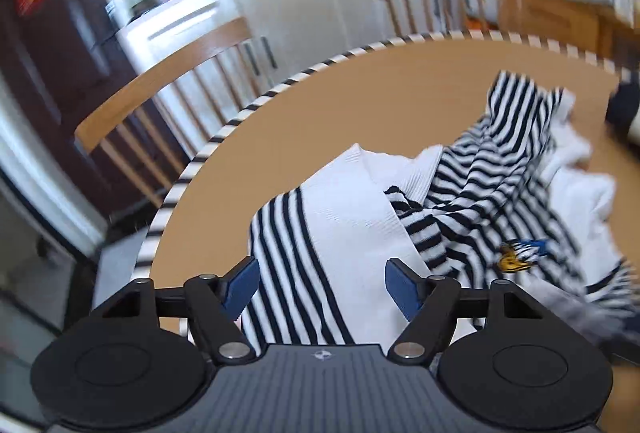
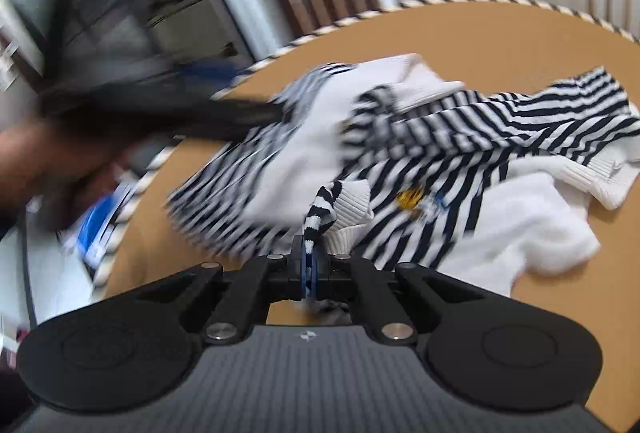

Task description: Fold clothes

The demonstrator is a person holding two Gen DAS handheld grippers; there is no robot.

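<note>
The striped knit sweater [image 2: 460, 137] lies crumpled on the counter [image 2: 500, 33]; soft, limp and light, it is best gripped at ribbed edges; right gripper [image 2: 309, 265] fingers are clamped on a striped cuff [image 2: 320, 209]; left gripper [image 1: 322, 283] fingers are spread, empty.

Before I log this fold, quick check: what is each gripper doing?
Left gripper: open, holding nothing; striped sweater lies beyond its fingers.
Right gripper: shut on the sweater's striped cuff.
</note>
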